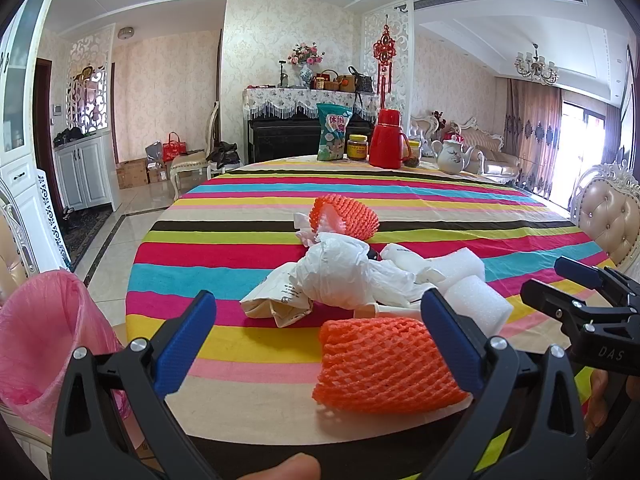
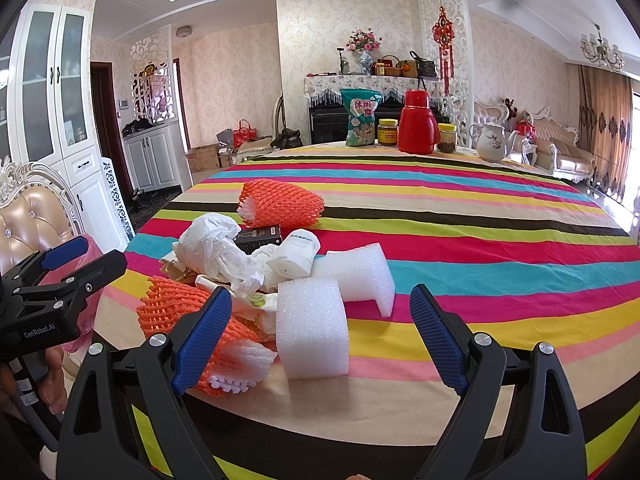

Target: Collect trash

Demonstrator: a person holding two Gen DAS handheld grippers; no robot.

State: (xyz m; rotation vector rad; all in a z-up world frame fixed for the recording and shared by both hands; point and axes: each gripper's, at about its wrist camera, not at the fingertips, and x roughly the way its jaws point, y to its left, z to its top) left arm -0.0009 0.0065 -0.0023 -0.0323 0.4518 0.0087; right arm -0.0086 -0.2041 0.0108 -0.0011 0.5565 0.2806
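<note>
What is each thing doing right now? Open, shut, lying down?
left gripper: open, empty
right gripper: open, empty
near orange foam net: lying on the table
white foam block: standing on the table
white plastic bag: crumpled
pink-lined bin: open
red thermos: upright, lid on

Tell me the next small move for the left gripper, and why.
Probably ease the left gripper forward and shut it on the near orange foam net. Its jaws stand open and hold nothing, the net lies on the table right between them, closest of the trash pile, and the pink-lined bin waits just to the left.
</note>
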